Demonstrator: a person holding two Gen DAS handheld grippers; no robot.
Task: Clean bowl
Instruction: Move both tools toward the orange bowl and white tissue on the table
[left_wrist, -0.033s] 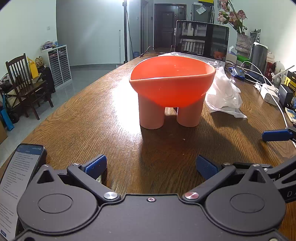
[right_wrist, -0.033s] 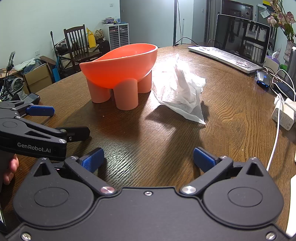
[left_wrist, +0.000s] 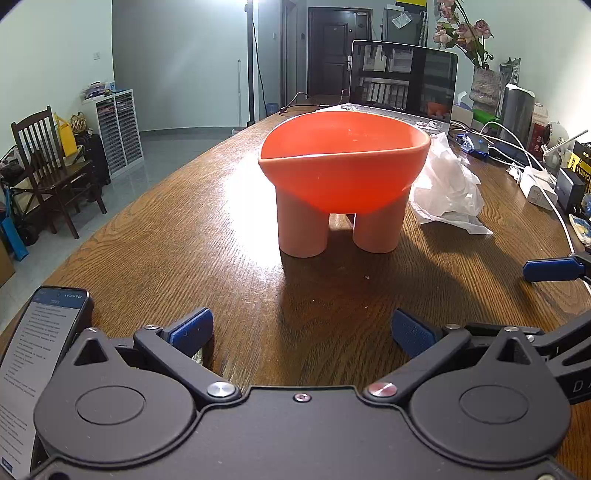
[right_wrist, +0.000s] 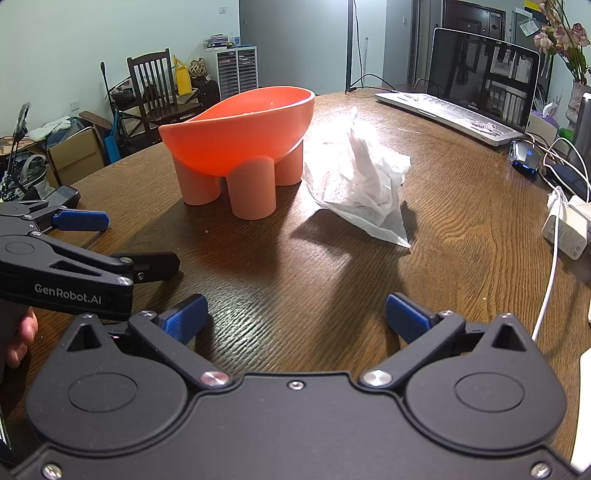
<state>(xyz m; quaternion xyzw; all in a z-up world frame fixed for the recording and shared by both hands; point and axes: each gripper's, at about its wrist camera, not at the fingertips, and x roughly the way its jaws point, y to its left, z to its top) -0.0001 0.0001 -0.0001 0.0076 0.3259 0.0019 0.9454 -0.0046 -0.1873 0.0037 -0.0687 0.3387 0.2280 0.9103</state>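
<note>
An orange bowl (left_wrist: 343, 162) on thick pink legs stands upright on the wooden table (left_wrist: 184, 229); it also shows in the right wrist view (right_wrist: 240, 136). A crumpled white paper towel (left_wrist: 447, 188) lies just right of the bowl, also seen in the right wrist view (right_wrist: 365, 184). My left gripper (left_wrist: 301, 332) is open and empty, low over the table, well short of the bowl. My right gripper (right_wrist: 295, 314) is open and empty, facing the towel and bowl from a distance. The left gripper (right_wrist: 110, 240) shows at the left of the right wrist view.
A phone (left_wrist: 37, 350) lies at the table's near left edge. An open laptop (left_wrist: 402, 85) stands behind the bowl. A mouse, cables, a white charger (right_wrist: 569, 225) and boxes crowd the right side. A vase of flowers (left_wrist: 484, 85) stands at the far right.
</note>
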